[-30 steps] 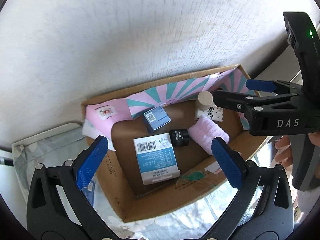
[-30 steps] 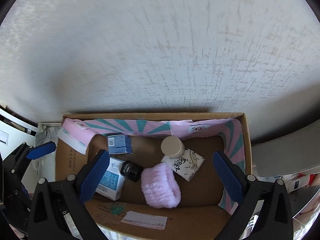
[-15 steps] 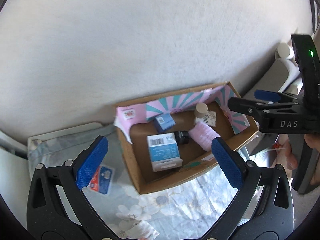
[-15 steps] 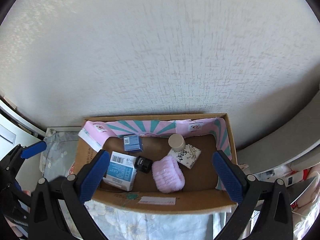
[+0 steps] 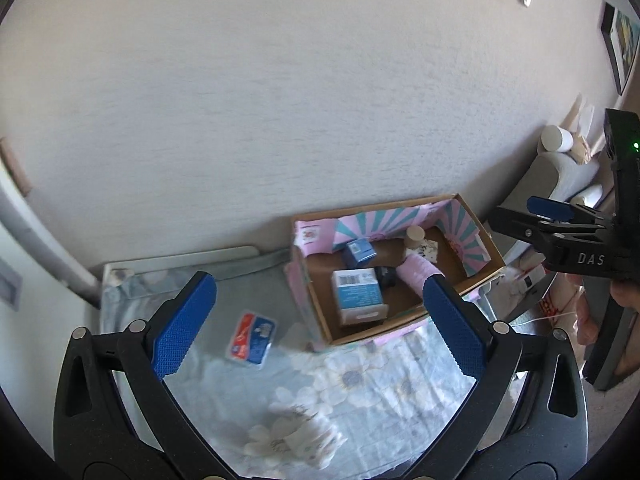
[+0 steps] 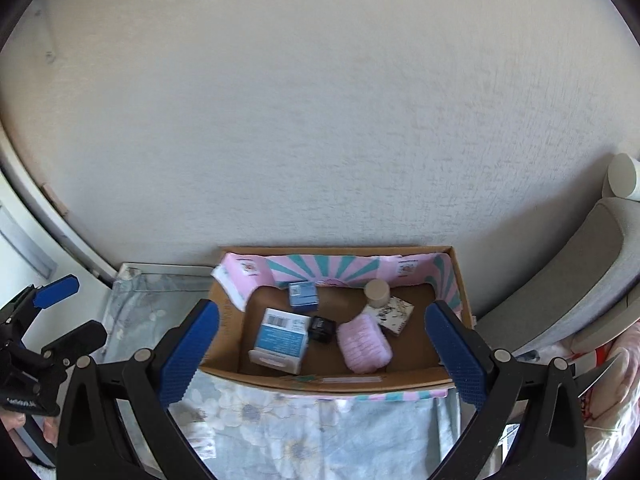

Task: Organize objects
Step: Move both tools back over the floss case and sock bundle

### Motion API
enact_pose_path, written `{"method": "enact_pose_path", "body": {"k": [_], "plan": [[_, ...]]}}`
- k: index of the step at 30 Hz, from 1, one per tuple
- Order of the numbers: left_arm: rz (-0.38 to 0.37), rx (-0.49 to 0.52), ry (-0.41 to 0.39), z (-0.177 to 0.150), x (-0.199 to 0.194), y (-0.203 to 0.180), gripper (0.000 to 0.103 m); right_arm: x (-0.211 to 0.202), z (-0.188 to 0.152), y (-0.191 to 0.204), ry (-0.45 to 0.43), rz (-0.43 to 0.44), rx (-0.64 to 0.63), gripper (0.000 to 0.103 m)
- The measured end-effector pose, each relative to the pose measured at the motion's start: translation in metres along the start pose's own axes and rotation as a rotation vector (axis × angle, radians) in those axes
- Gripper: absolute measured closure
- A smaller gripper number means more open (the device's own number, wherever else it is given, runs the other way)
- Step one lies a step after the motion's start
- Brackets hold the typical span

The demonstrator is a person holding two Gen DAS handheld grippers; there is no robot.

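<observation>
Nearest, left tool (image 5: pixel 316 320) spread wide and empty, hovering above the floral cloth (image 5: pixel 360 392) that covers the counter. Right tool (image 6: pixel 320 350) likewise spread wide, gripping nothing, hanging over the near edge of the cardboard box (image 6: pixel 336 382).

On the cloth, just left of the box and apart from it, one red-and-blue packet (image 5: pixel 251 337) lying flat, seemingly the only loose item in view. Inside the box: a large blue-and-white carton (image 6: pixel 280 340) on its side, a small black jar (image 6: pixel 322 329) touching it, a pink fluffy roll (image 6: pixel 363 344) beside that, a patterned bottle with a beige cap (image 6: pixel 378 294) toward the back right, and a small blue box (image 6: pixel 303 295) against the striped pink-and-teal liner (image 6: pixel 332 266).

Judged step: between placements, most things boxed already, the packet probably next. Calls for lowering the left tool over the packet, closing across its narrow sides, and lifting cleanly off the soft cloth; thin and flat, so likely awkward to pinch without catching fabric. Free floor inside the box at the right front.

Beyond, box backed against a plain textured wall (image 6: pixel 320 120); grey upholstered furniture (image 6: pixel 580 280) to the right, a framed picture (image 5: pixel 620 44) high on the adjoining wall.
</observation>
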State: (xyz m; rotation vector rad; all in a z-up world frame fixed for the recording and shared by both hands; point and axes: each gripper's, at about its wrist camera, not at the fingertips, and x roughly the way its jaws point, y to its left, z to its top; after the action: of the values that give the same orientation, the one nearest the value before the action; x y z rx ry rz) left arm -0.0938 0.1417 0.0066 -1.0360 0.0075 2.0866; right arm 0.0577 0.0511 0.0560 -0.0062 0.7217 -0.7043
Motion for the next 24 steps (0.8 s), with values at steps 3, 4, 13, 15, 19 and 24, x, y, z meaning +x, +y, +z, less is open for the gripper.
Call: {"method": "enact_pose_path", "body": {"k": [3, 4, 13, 15, 19, 24], "plan": [[-0.002, -0.014, -0.015, -0.006, -0.015, 0.013, 0.0, -0.012, -0.005, 0.014, -0.03, 0.005, -0.015, 0.0], [-0.001, -0.017, -0.022, -0.007, -0.02, 0.017, 0.0, -0.016, -0.007, 0.021, -0.043, 0.003, -0.025, 0.0], [0.012, -0.038, -0.044, -0.032, -0.052, 0.053, 0.0, -0.032, -0.029, 0.062, -0.087, 0.022, -0.079, 0.0], [0.015, -0.042, -0.042, -0.036, -0.054, 0.061, 0.0, -0.033, -0.034, 0.069, -0.092, 0.029, -0.084, 0.0], [0.02, -0.057, -0.035, -0.048, -0.06, 0.079, 0.0, -0.033, -0.049, 0.086, -0.097, 0.041, -0.091, 0.0], [0.022, -0.071, -0.014, -0.065, -0.059, 0.101, 0.0, -0.024, -0.069, 0.102, -0.09, 0.061, -0.101, 0.0]]}}
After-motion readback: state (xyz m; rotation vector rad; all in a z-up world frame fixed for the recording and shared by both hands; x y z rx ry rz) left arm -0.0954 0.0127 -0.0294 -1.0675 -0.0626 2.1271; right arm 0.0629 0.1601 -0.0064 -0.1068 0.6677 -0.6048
